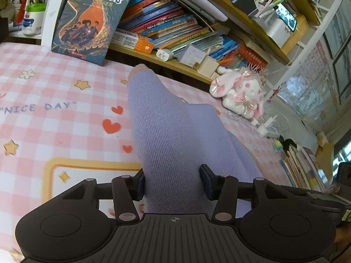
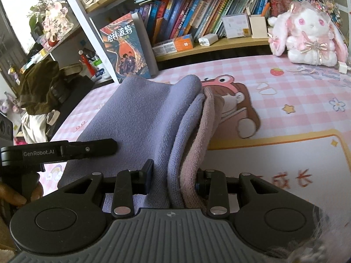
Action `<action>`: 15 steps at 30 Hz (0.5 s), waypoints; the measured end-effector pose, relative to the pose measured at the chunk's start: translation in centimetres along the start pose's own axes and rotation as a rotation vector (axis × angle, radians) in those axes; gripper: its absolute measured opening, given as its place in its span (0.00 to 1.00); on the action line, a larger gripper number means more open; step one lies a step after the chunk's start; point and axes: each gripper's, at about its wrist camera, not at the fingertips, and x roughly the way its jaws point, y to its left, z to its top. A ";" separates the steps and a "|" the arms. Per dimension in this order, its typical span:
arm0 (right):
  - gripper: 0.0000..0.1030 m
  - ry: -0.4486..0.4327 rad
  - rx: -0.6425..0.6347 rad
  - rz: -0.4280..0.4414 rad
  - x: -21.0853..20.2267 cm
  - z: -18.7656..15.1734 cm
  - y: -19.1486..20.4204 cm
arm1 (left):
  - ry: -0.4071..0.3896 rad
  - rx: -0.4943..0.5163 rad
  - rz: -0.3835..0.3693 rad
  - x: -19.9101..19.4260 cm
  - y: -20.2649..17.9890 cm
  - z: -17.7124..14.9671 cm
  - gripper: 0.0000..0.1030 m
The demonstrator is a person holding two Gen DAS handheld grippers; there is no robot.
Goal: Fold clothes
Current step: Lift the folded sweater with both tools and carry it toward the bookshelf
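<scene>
A lavender knit garment [image 1: 173, 135] with a dusty-pink edge lies over the pink checked tablecloth [image 1: 54, 122]. In the left wrist view my left gripper [image 1: 173, 183] has its fingers on either side of a raised fold of it, gripping the cloth. In the right wrist view my right gripper [image 2: 174, 178] is shut on a thick bunch of the same garment [image 2: 140, 118], lavender and pink layers pressed together. The left gripper [image 2: 87, 148] also shows at the left in the right wrist view, over the cloth.
A Harry Potter book [image 1: 87, 17] leans at the table's back. A shelf of books [image 1: 175, 24] runs behind. A white and pink plush rabbit [image 1: 243, 92] sits at the back; it also shows in the right wrist view [image 2: 307, 32]. A book stack [image 1: 302, 166] lies right.
</scene>
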 end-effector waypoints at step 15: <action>0.30 -0.057 0.012 -0.085 2.4 1.7 4.3 | 0.016 0.009 -0.088 1.3 3.8 4.2 0.47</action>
